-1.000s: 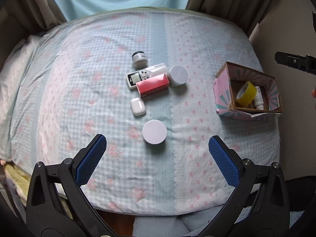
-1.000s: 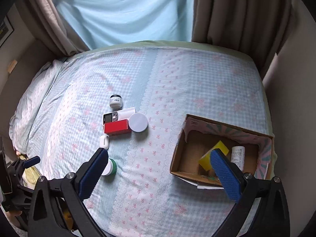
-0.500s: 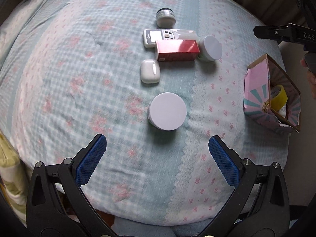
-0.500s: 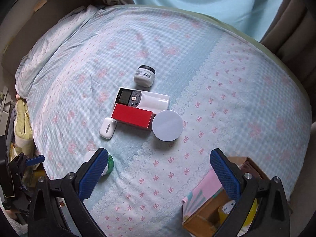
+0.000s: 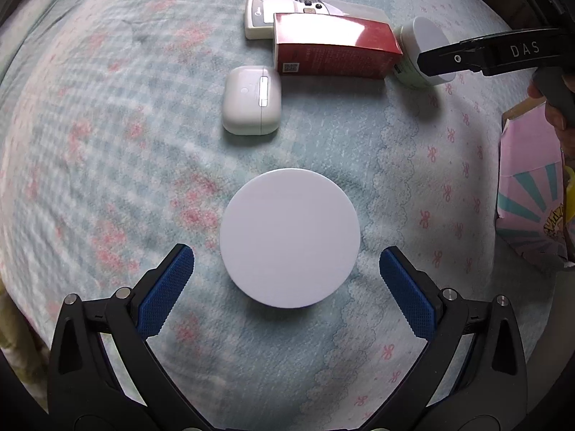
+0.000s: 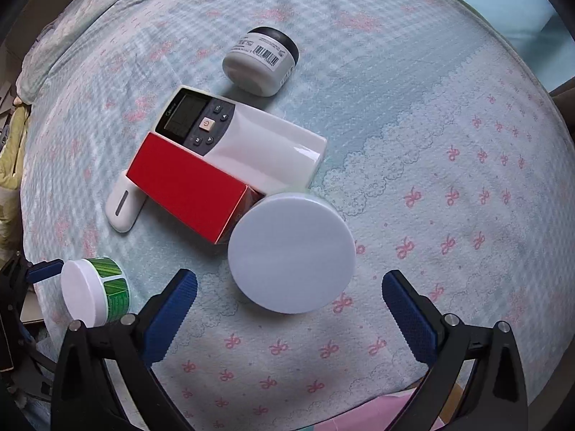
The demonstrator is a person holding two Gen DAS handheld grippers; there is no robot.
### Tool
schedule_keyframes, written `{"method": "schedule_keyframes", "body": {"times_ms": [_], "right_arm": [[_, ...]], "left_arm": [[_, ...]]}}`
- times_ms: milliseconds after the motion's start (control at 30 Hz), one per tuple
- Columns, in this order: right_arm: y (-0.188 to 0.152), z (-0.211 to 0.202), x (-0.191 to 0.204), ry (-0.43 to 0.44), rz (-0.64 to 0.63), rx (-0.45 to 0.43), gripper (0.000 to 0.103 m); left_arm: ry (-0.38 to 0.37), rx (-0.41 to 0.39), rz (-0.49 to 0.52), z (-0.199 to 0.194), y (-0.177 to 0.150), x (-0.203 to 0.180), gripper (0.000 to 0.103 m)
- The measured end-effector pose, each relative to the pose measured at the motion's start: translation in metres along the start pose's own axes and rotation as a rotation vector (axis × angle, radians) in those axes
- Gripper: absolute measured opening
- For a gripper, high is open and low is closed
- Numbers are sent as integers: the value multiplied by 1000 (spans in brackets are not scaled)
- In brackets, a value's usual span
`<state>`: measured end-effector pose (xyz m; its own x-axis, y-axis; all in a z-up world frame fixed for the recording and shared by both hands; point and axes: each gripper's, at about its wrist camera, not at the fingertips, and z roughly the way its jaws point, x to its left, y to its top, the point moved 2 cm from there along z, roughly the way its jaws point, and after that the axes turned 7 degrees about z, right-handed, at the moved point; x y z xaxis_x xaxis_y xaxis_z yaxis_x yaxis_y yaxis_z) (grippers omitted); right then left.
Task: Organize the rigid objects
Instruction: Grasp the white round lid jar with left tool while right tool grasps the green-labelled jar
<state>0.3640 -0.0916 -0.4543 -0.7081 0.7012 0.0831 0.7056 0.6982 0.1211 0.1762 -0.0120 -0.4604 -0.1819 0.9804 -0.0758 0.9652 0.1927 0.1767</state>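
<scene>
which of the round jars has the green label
The white-lidded jar with the green label at the bed's near-left edge, apart from the cluster. The big-lidded jar and black-banded jar show none.

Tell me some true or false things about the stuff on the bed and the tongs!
1. Both tongs are open. True: the left tongs and right tongs grip nothing.
2. The red box lies beside the remote. True.
3. The left tongs hover over the earbud case. False: they are lined up on the green-label jar.
4. The jar with the barcode stands upright. False: it lies on its side.
5. The right tongs squeeze the white-lidded jar. False: not touching.
</scene>
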Motion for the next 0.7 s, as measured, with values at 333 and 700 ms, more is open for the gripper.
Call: {"method": "schedule_keyframes", "body": {"times_ms": [333,700], "right_arm": [[11,35,-2,-46,-94,17,90],[13,47,11,-54,-182,27,67]], "left_arm": [[48,7,27,28,9,-8,97],[30,-4,46,31,20,-6,70]]}}
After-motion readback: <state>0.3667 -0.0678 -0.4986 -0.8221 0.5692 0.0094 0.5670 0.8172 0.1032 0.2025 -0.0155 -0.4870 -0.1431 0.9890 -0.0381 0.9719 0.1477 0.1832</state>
